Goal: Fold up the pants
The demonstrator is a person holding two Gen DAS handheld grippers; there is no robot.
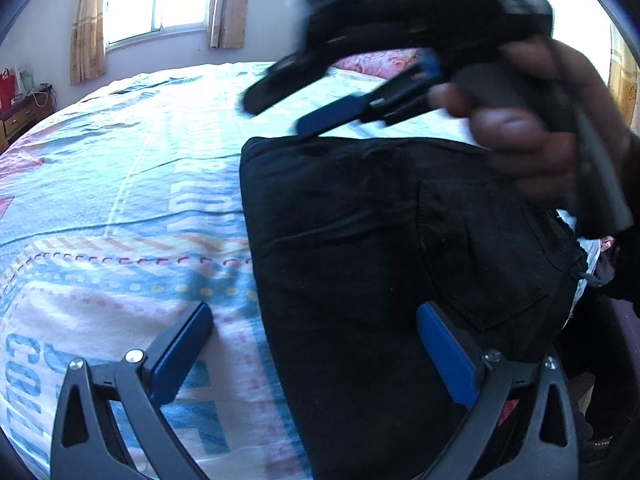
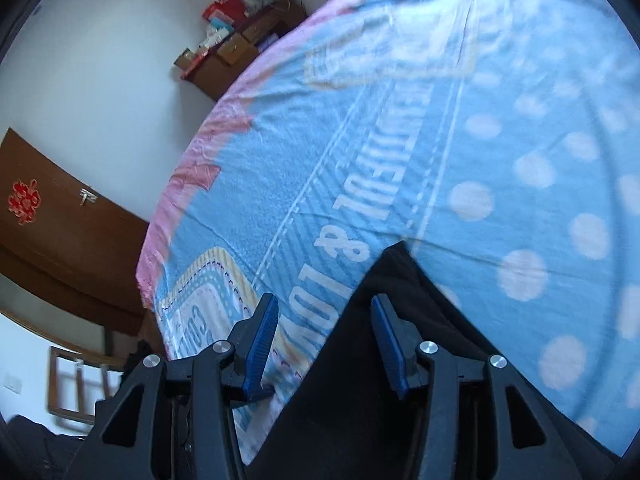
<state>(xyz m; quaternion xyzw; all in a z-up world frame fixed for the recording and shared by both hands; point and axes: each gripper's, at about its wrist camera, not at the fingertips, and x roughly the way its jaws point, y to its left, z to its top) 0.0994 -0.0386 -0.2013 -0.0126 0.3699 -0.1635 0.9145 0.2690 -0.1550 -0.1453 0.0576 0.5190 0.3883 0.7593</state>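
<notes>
The black pants (image 1: 380,240) lie folded into a compact rectangle on the bed, back pocket up. My left gripper (image 1: 316,344) is open and empty just above their near left edge, one finger over the sheet, one over the cloth. In the left wrist view my right gripper (image 1: 320,116), blurred and held by a hand, hovers above the far edge of the pants. In the right wrist view the right gripper (image 2: 324,336) is open and empty over a corner of the pants (image 2: 360,360).
The bed carries a blue, pink and white printed sheet (image 1: 120,200) with polka dots (image 2: 520,200). A wooden cabinet with boxes (image 2: 240,52) stands by the wall. A brown door (image 2: 60,220) is at left. Curtained windows (image 1: 160,0) are behind the bed.
</notes>
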